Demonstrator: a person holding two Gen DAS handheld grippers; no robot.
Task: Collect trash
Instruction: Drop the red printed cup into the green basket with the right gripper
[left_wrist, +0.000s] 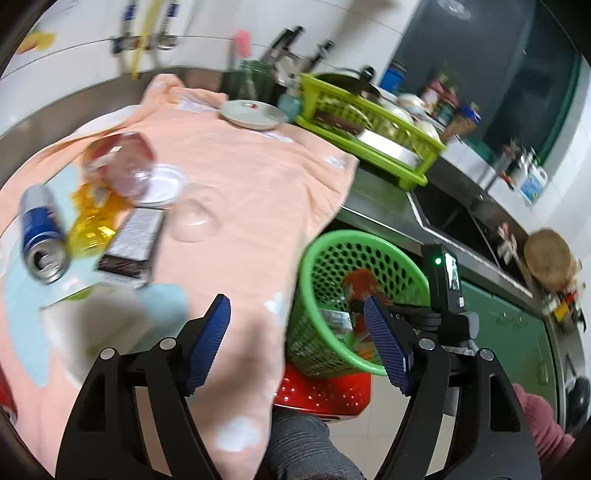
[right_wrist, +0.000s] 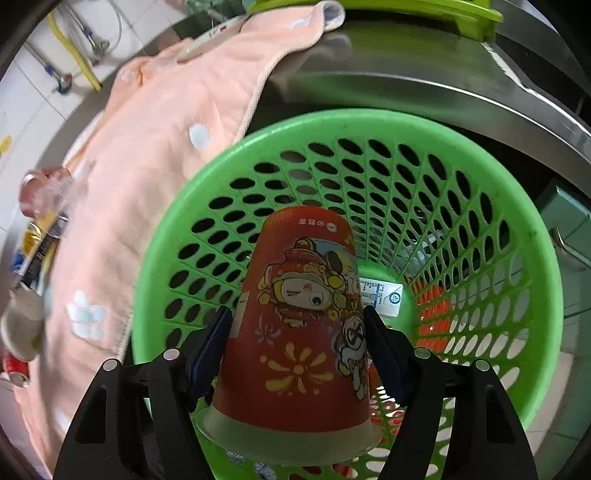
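Red paper cup (right_wrist: 295, 325) clamped in right tool (right_wrist: 295, 347), over green basket (right_wrist: 532, 258)

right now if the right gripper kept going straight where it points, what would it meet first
The right gripper, shut on the red paper cup, points into the green basket. The cup's far end would likely meet the basket's bottom, around the white carton; depth is unclear.

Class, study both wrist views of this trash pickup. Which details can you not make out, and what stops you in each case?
- Bottom of the green basket, right wrist view: the red paper cup in the right gripper covers most of it.
- Blue can label, left wrist view: motion blur.
- Basket contents, left wrist view: the left gripper finger and basket wall hide them.
- Dish rack items: blurred.
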